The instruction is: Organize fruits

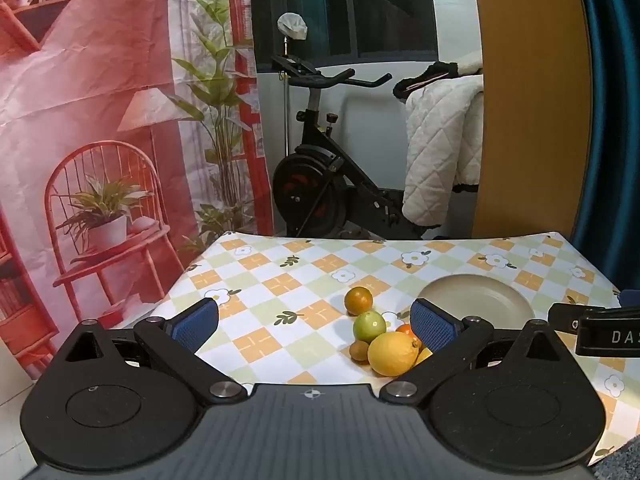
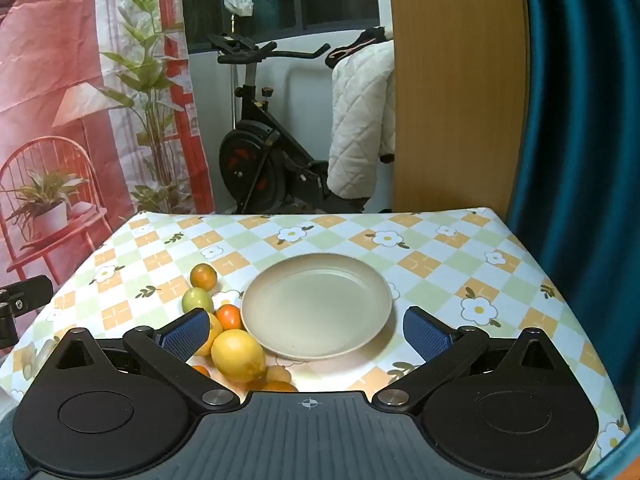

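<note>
Left wrist view has my left hand-held gripper (image 1: 316, 326) spread wide with nothing between the blue pads, hovering over the counter (image 1: 280, 280) with its checkered flower cloth. Just ahead and a bit right sits the fruit pile: an orange (image 1: 359, 300) furthest back, a green apple (image 1: 369, 326) right in front of it, a big lemon (image 1: 393, 354) nearest me, a small brown kiwi (image 1: 359, 350) tucked against the lemon's left side, and a little tangerine (image 1: 407, 330) peeking out beside my right pad. The beige plate (image 1: 480, 294) is off to the right of the pile, partly hidden by that pad.

From the right wrist view my right hand-held gripper (image 2: 308, 334) is also released, fingers wide apart on either side of the plate's near edge, gripping nothing. The plate has no fruit in it, and all the fruit is bunched on the cloth against the plate's left edge, the lemon close to touching the rim
</note>
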Available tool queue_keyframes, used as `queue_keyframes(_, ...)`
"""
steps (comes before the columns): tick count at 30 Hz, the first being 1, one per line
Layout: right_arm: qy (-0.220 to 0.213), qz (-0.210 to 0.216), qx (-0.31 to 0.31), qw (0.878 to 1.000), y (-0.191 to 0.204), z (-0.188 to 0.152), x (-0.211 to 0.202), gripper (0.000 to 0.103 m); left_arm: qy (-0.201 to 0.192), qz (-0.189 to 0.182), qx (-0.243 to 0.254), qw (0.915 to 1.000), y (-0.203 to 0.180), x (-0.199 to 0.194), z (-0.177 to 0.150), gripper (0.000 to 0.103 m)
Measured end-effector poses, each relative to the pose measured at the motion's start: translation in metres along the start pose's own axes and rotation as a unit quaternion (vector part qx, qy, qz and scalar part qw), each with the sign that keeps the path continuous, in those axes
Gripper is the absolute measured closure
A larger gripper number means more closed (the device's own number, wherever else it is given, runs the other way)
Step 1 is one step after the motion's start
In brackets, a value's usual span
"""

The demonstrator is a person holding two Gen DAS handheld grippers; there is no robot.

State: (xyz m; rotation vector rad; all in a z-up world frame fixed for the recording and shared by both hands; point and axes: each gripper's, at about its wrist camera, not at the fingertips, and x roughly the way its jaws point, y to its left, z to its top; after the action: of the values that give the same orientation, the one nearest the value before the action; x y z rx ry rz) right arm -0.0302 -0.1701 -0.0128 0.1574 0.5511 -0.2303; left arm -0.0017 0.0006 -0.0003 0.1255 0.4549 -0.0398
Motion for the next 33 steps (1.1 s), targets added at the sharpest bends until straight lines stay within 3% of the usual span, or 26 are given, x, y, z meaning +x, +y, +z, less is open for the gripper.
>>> queue_keyframes(12, -0.005, 0.000, 0.001, 1.000, -0.0006, 0.0003, -0.0008, 0.000, 0.014, 0.003, -0.005, 0.9999, -0.0001, 0.0071, 0.0007, 0.000)
queue_keyframes(33, -0.004, 0.001, 0.000, 1.000, -0.0007, 0.0002, -0.0011, 0.000, 0.001, -0.001, 0.005, 1.0000, -0.0012, 0.0024, 0.0002, 0.000)
